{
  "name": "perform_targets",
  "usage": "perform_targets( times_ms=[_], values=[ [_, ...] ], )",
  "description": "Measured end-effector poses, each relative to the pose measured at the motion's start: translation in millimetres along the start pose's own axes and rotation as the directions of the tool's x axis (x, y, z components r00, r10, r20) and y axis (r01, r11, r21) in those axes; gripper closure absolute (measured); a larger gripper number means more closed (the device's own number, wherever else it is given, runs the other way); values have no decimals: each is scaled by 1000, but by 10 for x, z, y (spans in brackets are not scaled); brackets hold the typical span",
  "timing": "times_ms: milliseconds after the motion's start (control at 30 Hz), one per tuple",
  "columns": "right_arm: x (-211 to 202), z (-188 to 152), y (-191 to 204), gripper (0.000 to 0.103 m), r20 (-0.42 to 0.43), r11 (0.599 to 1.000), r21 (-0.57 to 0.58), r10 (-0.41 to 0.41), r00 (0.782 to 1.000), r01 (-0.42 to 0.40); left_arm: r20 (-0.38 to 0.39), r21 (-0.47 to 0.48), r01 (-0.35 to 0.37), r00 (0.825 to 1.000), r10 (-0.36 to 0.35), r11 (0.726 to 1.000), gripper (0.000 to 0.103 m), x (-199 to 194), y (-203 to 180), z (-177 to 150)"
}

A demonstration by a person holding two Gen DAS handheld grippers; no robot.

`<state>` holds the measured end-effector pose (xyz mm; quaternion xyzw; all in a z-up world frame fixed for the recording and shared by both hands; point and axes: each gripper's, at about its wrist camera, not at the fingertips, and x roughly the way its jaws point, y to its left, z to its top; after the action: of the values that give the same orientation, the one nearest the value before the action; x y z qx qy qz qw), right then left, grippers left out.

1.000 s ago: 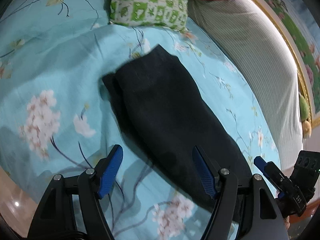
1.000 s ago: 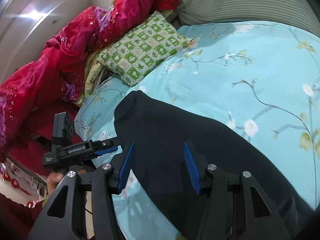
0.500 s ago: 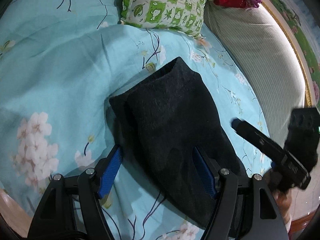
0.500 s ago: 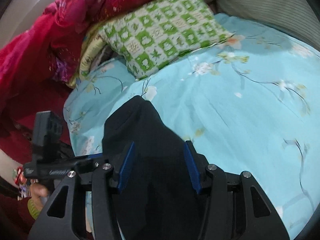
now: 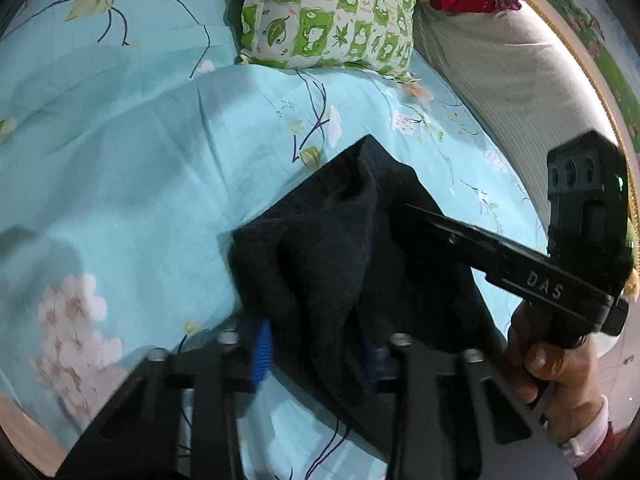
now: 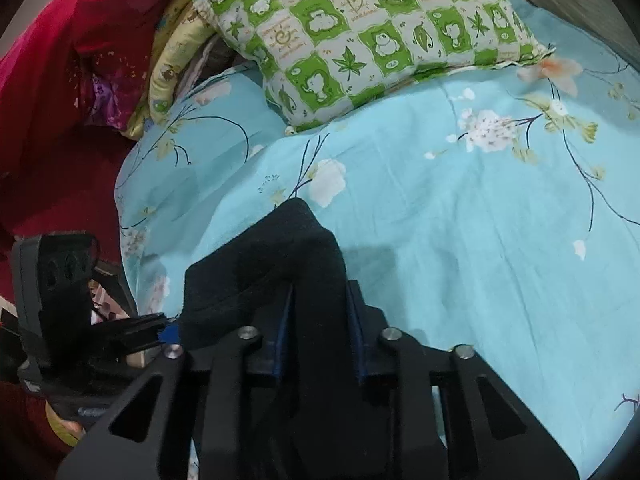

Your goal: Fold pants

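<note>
So I've got both grippers on the pants point(image 5: 344, 256) right now, and the reason is pretty simple: one grip alone lets the dark fabric sag and twist, two keep the edge square while it gets carried over.

The pants sit on the blue flowered sheet point(image 5: 132, 184), well short of the green check pillow point(image 5: 328, 12) and a bit toward me from it. They look already doubled into a narrow bundle, with the end nearest the pillow bunched up off the sheet — I'd read that as the start of the next fold.

Right gripper point(image 6: 320, 312): the blue pads have a thick wad of cloth between them and look closed down onto it. From the left camera I can see the same tool coming in from the side away from the pillow, its tip buried in the fabric, hand point(image 5: 556, 364) wrapped round the handle.

Left gripper point(image 5: 320, 344): its fingers straddle the near edge of the bundle with cloth between them, but one pad is half hidden by fabric and the shot is smeared. Honestly can't tell if it has bitten or is just poised around the edge.

My guess for what comes next: lift both corners together and bring them level — if the left isn't really holding, that side will drop and the fold goes crooked.
</note>
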<state>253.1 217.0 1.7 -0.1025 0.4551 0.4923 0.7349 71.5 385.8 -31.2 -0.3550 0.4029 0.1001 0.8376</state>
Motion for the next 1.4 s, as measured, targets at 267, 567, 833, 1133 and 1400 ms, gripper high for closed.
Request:
perform_targets(
  times_ms=[267, 567, 833, 1133, 1400],
  values=[
    [-511, -147, 23, 86, 132, 999, 26, 38, 991, -42, 56, 123, 79, 995, -87, 989, 87, -412, -456, -46],
    [-1480, -455, -40, 86, 341, 987, 104, 77, 937, -119, 73, 275, 191, 973, -218, 942, 87, -801, -1172, -249],
    [-1954, -905, -133, 86, 435, 978, 162, 46, 899, -129, 23, 372, 250, 960, -278, 894, 87, -849, -1663, -537],
    [-2319, -1557, -326, 86, 518, 957, 252, -6, 856, -145, -61, 479, 299, 949, -308, 825, 87, -833, -2160, -1057],
    [-2549, -2077, -495, 86, 580, 927, 331, -54, 813, -174, -141, 553, 339, 938, -315, 761, 87, -730, -2547, -1449]
  ],
)
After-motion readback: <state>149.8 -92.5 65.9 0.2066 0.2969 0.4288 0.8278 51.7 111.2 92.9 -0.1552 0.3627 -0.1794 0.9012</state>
